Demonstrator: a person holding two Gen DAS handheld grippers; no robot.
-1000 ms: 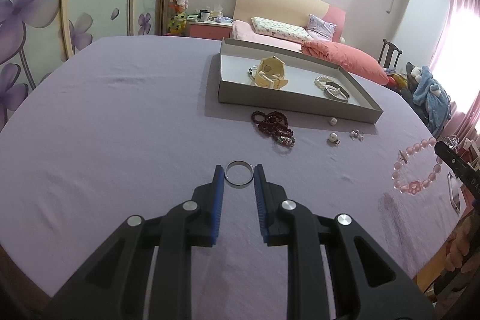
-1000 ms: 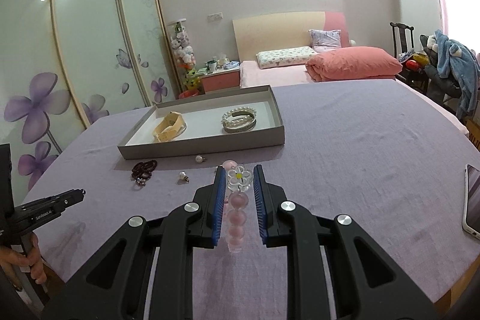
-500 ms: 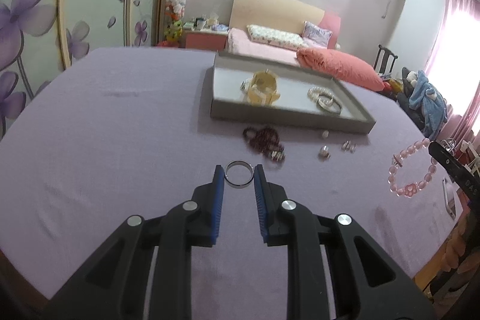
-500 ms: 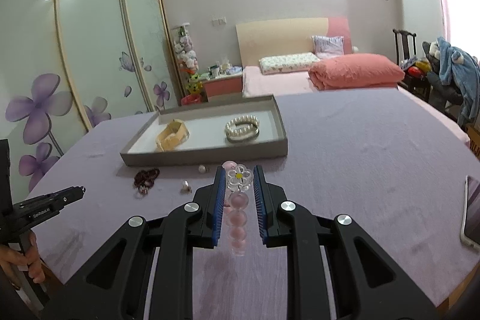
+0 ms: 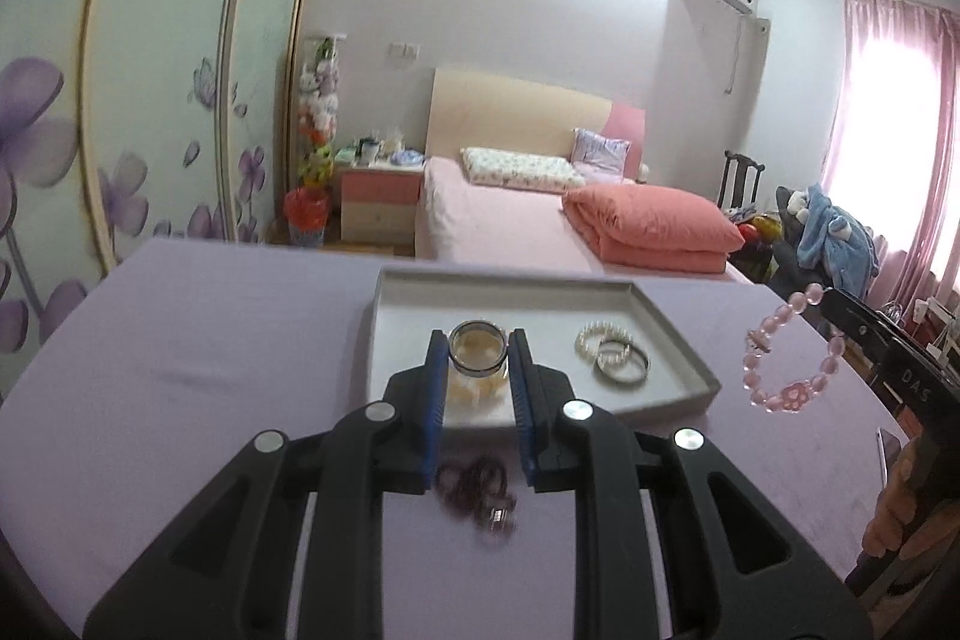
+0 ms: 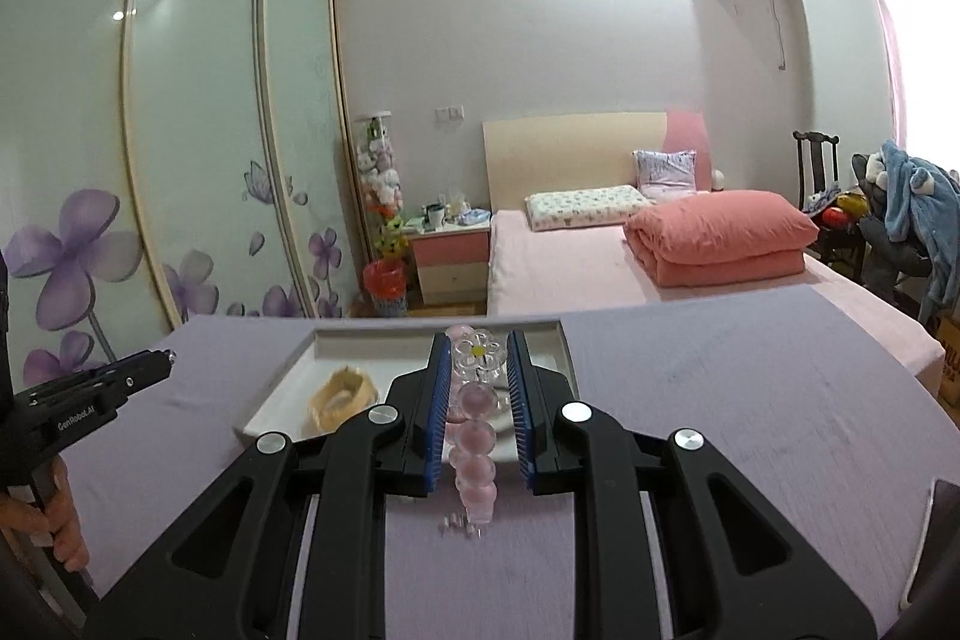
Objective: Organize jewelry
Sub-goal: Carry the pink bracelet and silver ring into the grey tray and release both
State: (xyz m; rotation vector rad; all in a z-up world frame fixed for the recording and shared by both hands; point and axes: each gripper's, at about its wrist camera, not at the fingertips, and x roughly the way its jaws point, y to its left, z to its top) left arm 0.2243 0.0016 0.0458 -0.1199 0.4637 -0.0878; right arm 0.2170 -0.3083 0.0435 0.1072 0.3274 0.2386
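Note:
My left gripper (image 5: 478,347) is shut on a silver ring (image 5: 478,354) and holds it over the near edge of the grey tray (image 5: 678,334). In the tray lie a beige bracelet (image 5: 477,388), partly hidden by the ring, and a pearl bracelet with a silver bangle (image 5: 613,353). A dark beaded bracelet (image 5: 474,487) lies on the purple cloth below my fingers. My right gripper (image 6: 478,361) is shut on a pink bead bracelet (image 6: 474,439) with a clear flower charm, held above the tray's near side (image 6: 282,394); the bracelet also shows hanging at the right in the left wrist view (image 5: 786,358).
The table is covered by a purple cloth (image 5: 180,370). A phone (image 5: 894,451) lies near its right edge. A bed with a folded pink quilt (image 6: 720,238) stands behind the table, a sliding wardrobe (image 6: 150,160) to the left. The left gripper's body (image 6: 90,394) shows at the left in the right wrist view.
Both grippers have risen and moved forward toward the tray, each still holding its piece. The dark beaded bracelet now lies under my left fingers.

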